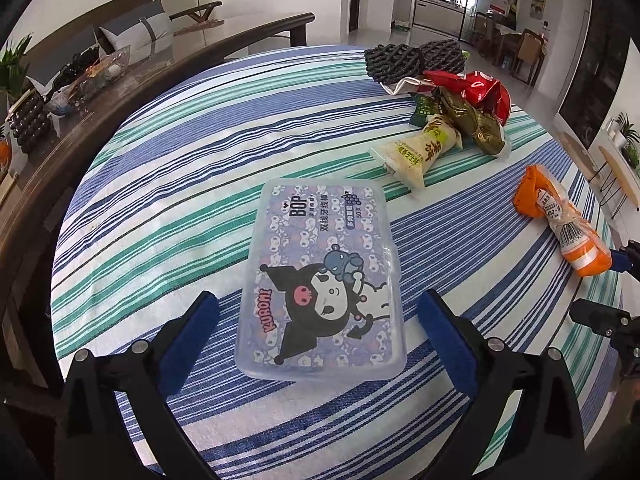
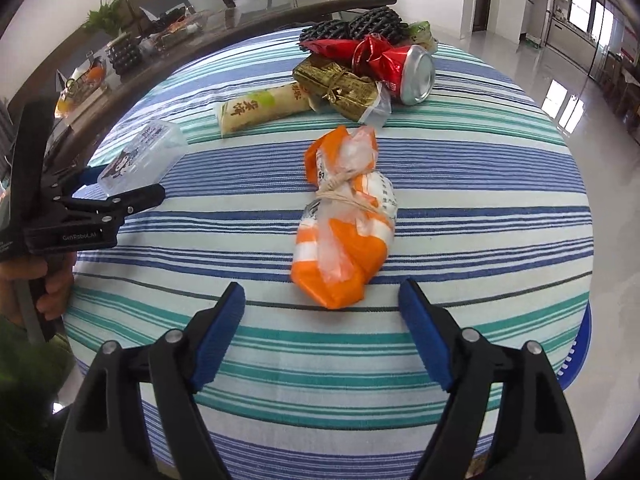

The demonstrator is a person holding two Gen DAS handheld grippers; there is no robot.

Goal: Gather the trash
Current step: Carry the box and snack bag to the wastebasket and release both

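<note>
Orange and white, the tied wrapper (image 2: 346, 220) lies on the striped cloth (image 2: 480, 184) just ahead of the right gripper (image 2: 322, 300), whose blue pads (image 2: 218, 336) stand spread with nothing between them; the wrapper's near end sits just beyond the tips, apart from both. To its left, the clear floss box (image 1: 320, 280) with a cartoon print lies flat on the cloth, its near end between the wide-spread fingers of the left gripper (image 1: 318, 312); the pads (image 1: 188, 340) do not touch it. From the right wrist view a hand (image 2: 52, 284) holds that left gripper at the table's left edge.

Farther back a pile of trash sits together: a cream packet (image 1: 416, 150), gold-green wrappers (image 2: 340, 88), a red can (image 2: 412, 76) on its side, red foil (image 2: 360, 50) and black foam netting (image 2: 352, 26). The packet lies between the box and the pile, touching the gold-green wrappers.

Behind the cloth runs a dark wooden table (image 1: 120, 92) with a glass dish (image 1: 100, 70) and a plant (image 1: 14, 64).
</note>
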